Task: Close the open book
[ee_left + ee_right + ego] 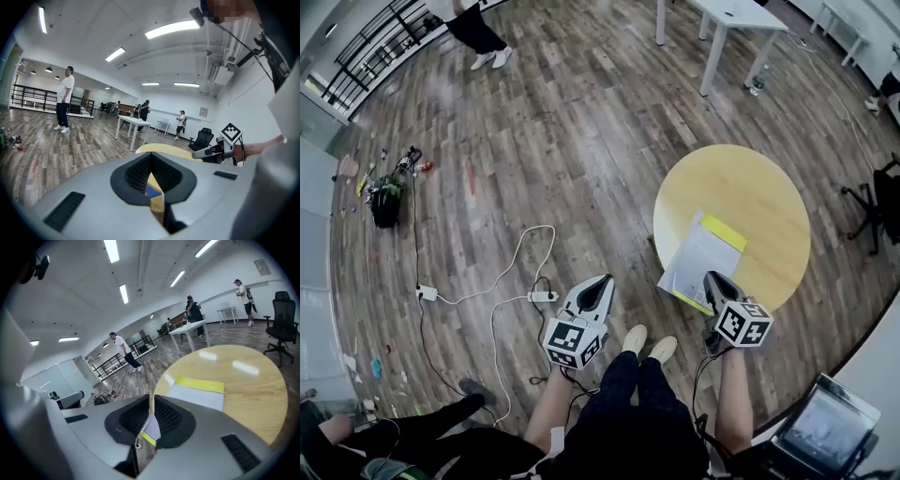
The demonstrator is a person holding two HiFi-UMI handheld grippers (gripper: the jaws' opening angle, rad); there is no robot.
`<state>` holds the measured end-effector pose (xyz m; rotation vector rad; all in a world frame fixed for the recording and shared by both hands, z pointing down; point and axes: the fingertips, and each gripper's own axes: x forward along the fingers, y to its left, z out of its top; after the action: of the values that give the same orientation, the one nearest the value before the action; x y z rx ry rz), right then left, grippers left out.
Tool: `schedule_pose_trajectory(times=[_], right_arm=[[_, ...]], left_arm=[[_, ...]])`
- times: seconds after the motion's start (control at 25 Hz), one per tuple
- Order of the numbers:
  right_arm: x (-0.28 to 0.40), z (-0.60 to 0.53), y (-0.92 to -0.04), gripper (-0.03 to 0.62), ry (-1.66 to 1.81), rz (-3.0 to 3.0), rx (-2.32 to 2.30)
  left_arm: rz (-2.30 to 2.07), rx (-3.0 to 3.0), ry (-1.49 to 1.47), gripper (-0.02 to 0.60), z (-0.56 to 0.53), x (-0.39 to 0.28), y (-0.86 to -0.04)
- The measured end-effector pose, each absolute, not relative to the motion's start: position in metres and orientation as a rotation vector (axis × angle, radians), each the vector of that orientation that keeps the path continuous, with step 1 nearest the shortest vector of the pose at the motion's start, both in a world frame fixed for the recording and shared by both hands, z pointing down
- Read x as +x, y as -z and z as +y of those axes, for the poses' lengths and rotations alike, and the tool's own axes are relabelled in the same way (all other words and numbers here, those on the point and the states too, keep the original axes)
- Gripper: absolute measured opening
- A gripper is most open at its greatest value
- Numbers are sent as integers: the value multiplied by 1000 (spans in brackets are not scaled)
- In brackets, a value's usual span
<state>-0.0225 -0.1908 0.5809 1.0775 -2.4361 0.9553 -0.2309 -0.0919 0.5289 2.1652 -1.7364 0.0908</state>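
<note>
So the book (703, 258) lay flat on the round table (759, 178), right at the table's rim nearest the person, and one corner looked to hang a bit past that rim. A white page faced up. There was a yellow band along the side further in on the table and a thin yellow strip at the rim side, so I read it as not closed yet. Honestly I couldn't tell where the spine ran.

The right tongs (151, 399) hovered above the table's near rim, over the book's closest corner. Its jaws were drawn almost together with only a sliver between them, and nothing was pinched. The left tongs (150, 159) were off the table to its left, out over the floor (534, 141), with the jaws together and empty too.

My take on doing this bit well:
- the tongs were above the table rather than down at it, so come down slowly and aim for the loose page edge at the rim
- I'd either crack the right jaws and nip that edge, or slide them flat underneath it
- bring the left tongs over to the table first and press on the other half, because a book that close to the rim would probably skid off when pushed
- swing the leaf over in an arc instead of dragging it
</note>
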Motion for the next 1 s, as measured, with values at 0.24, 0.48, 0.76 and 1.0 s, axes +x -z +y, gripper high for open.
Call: schedule_pose_trajectory(times=[0.24, 0.48, 0.76, 1.0], right_arm=[[64, -187, -491, 34, -853, -2529, 1365], [167, -169, -425, 34, -704, -2542, 1694], [251, -134, -396, 34, -588, -2474, 1931], [267, -120, -377, 34, -530, -2491, 1973]], left_arm=[[-1593, 2366, -30, -2, -125, -163, -470], [-1354, 2536, 61, -2, -164, -76, -428], [-1143, 2713, 52, -2, -186, 18, -395], [-1098, 2748, 41, -2, -189, 49, -388]])
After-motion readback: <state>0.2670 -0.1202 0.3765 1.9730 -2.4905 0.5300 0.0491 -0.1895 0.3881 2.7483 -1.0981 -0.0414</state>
